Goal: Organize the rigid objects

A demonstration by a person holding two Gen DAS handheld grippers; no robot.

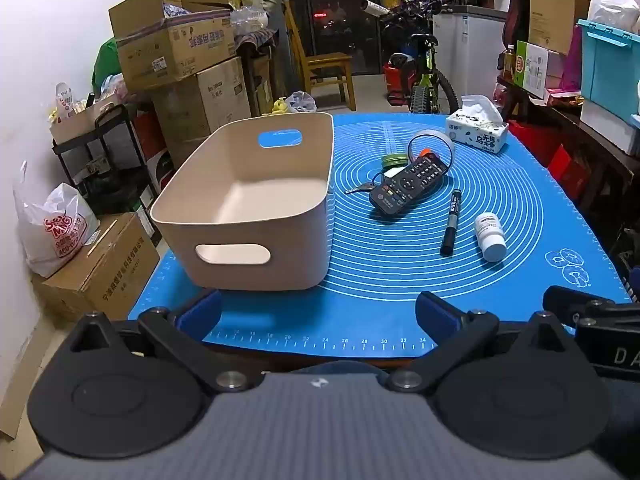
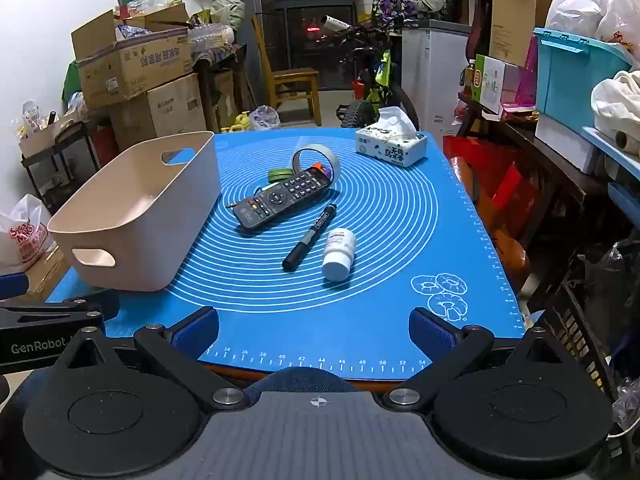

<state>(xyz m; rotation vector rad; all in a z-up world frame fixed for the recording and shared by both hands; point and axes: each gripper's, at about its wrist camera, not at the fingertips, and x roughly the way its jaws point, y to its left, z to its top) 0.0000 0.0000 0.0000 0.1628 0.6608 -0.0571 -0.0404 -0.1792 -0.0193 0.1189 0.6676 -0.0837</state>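
Where remote (image 1: 408,187) overlaps key (image 1: 360,189), bow hidden.

Beige bin (image 1: 256,236), white-ringed blue mat (image 2: 400,216)

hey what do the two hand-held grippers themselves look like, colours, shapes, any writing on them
Both look alike: the left hand-held gripper and right hand-held gripper have blue fingertip pads on black angled link arms with silver pivot bolts, two round black discs, and a grey ribbed centre body. The left one's side, seen from the right wrist, reads "GenRobot" in white. No cables or sleeves are visible.
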